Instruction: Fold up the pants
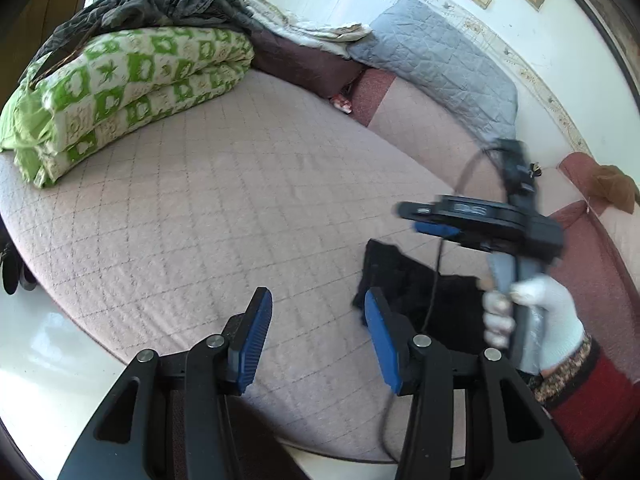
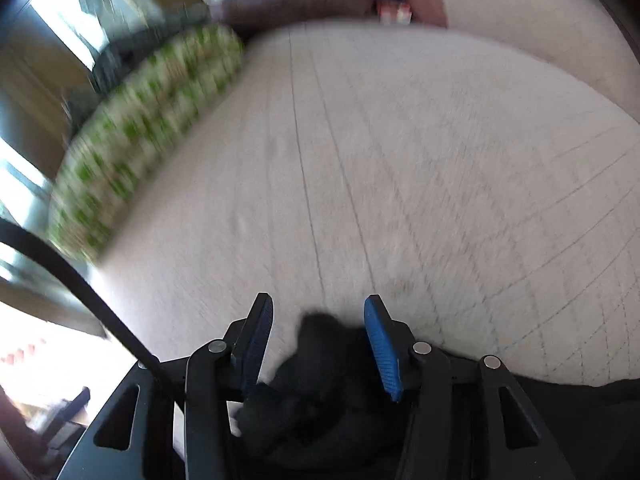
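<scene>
Right now I am working over the bed (image 1: 208,184), and the black pants (image 1: 420,292) are lying bunched near its front edge, at about four o'clock in the left wrist view. My left tool (image 1: 318,338) is hanging released over bare quilt, with nothing between its blue pads (image 1: 256,340); the pants are sitting just to its right. My right tool (image 2: 318,342) is standing with its jaws apart, straddling a dark bunch of the pants at six o'clock in its own view. The pads are not pressing on the cloth, so it is grasping nothing. That view is blurred, so I cannot tell which part of the garment this is. A gloved hand (image 1: 536,320) is carrying that tool at three o'clock in the left view. The folded green blanket (image 1: 132,80) is resting well apart at ten o'clock.

To do this step well, I judge I should be finding a clear edge such as the waistband or a hem, rather than pinching the middle of the heap. Each tool should be taking one corner, then spreading the cloth flat toward twelve o'clock, where the quilt is free, before creasing.
</scene>
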Demonstrator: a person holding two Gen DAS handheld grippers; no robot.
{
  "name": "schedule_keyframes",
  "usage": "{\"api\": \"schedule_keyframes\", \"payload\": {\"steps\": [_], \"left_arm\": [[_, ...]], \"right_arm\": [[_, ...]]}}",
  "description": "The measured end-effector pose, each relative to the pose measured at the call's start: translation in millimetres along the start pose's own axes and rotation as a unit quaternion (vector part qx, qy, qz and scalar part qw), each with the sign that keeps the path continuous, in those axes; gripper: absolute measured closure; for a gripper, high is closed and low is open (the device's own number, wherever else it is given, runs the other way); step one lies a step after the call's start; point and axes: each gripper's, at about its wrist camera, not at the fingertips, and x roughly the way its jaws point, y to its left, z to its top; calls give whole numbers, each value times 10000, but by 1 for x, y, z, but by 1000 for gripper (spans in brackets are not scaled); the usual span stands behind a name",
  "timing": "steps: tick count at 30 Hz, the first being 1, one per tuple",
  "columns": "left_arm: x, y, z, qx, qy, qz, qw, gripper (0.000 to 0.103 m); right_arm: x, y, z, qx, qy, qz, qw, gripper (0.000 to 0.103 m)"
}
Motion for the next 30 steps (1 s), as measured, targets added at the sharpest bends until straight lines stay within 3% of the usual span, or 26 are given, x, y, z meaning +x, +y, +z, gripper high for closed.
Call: {"api": "schedule_keyframes", "payload": {"steps": [4, 7, 9, 13, 16, 18, 21, 23, 26, 27, 28, 30], "left_arm": [[10, -27, 13, 331, -30, -151, 9993, 47], [35, -57, 20, 682, 235, -333, 9968, 47], [54, -84, 20, 973, 407, -533, 9930, 47], [92, -126, 18, 1208, 833, -1007, 9840, 46], [126, -141, 8, 1316, 1351, -790, 9789, 46], [135, -145, -2, 1517, 1560, -448, 9750, 46], [134, -139, -27, 1675, 1897, -181, 9673, 46], [120, -134, -37, 1748, 1903, -144, 9659, 46], [110, -124, -38, 1676, 2026, -61, 9648, 46], [109, -120, -34, 1550, 2074, -150, 9658, 46], [109, -116, -30, 1473, 2114, -180, 9661, 46], [103, -114, -16, 1423, 2039, -106, 9685, 47]], "right_arm": [[-73, -36, -31, 91, -462, -110, 9988, 50], [-134, -89, -85, 427, -561, -647, 9954, 50], [-180, -132, -129, 973, -749, -1175, 9855, 50], [-259, -220, -217, 2623, -1293, -1533, 9439, 50], [-301, -272, -266, 3650, -1863, -1193, 9043, 50], [-306, -283, -273, 3856, -2027, -1040, 8941, 50], [-300, -294, -274, 3886, -1798, -1748, 8866, 49], [-292, -301, -275, 3867, -1667, -1919, 8865, 47], [-289, -310, -280, 3826, -1682, -1711, 8922, 45], [-289, -309, -279, 3750, -1733, -1770, 8933, 51], [-290, -307, -278, 3685, -1786, -1809, 8942, 70], [-292, -302, -277, 3631, -1845, -1826, 8949, 92]]}}
